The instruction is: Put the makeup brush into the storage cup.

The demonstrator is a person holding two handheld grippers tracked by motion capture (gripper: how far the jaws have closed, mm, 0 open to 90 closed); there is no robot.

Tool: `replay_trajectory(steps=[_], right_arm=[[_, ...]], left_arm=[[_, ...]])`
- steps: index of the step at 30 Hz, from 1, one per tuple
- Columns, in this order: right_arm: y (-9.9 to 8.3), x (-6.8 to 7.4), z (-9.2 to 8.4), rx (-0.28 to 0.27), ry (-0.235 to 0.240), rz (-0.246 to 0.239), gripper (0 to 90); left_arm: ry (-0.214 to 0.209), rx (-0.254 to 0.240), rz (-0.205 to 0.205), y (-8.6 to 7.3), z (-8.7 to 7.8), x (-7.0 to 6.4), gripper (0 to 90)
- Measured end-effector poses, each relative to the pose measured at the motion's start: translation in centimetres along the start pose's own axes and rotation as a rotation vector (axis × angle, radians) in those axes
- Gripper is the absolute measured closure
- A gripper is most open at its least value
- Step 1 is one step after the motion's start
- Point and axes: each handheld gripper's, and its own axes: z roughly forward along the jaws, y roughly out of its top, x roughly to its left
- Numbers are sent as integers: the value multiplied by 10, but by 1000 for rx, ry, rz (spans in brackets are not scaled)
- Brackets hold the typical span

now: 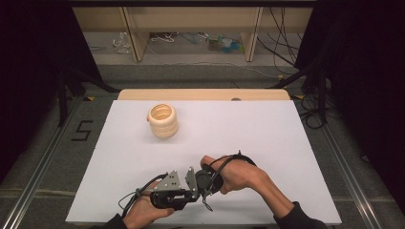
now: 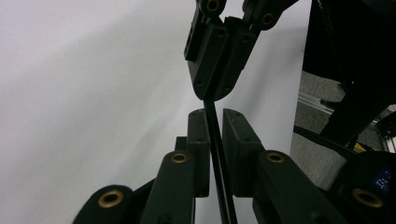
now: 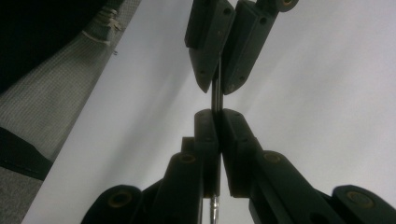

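My two grippers meet tip to tip near the front middle of the white board [image 1: 267, 138]. A thin dark rod [image 2: 216, 154] runs from one pair of jaws into the other. The left gripper [image 2: 212, 114] is shut on the rod, which passes back between its jaws. Facing it, the right gripper [image 2: 214, 93] clamps the rod's other end. In the right gripper view the rod [image 3: 215, 100] bridges the short gap between my right gripper [image 3: 215, 114] and the left gripper [image 3: 215, 86], with a metallic end low between the right jaws. In the high view a hand holds each gripper.
A cream object made of stacked rings [image 1: 163, 120] stands upright on the board's far left. A wooden table edge [image 1: 200, 94] lies behind the board. Cables [image 1: 313, 112] trail on the floor to the right, and a "5" mark [image 1: 82, 130] is on the floor at left.
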Motion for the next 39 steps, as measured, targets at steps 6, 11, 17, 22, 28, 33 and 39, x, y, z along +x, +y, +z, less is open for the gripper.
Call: replay_trajectory(steps=[6, 11, 17, 22, 28, 33, 39], right_arm=[[0, 0, 0, -9, 8, 3, 851], [0, 1, -2, 0, -9, 12, 845], [-1, 0, -3, 0, -18, 12, 823], [-7, 2, -17, -12, -76, 80, 697], [-30, -1, -40, -133, -233, 321, 446], [-52, -9, -45, -252, -317, 447, 378], [-75, -7, -46, -392, -344, 696, 332]], left_arm=[[12, -9, -4, -1, 0, 0, 831], [25, -20, -3, 0, 0, 0, 848], [39, -22, -10, 0, 1, 0, 850], [55, -33, -17, 0, -4, 4, 851], [89, -70, -59, 0, -11, 10, 850], [128, -124, -81, 1, -19, 16, 850], [183, -183, -109, 1, -31, 23, 849]])
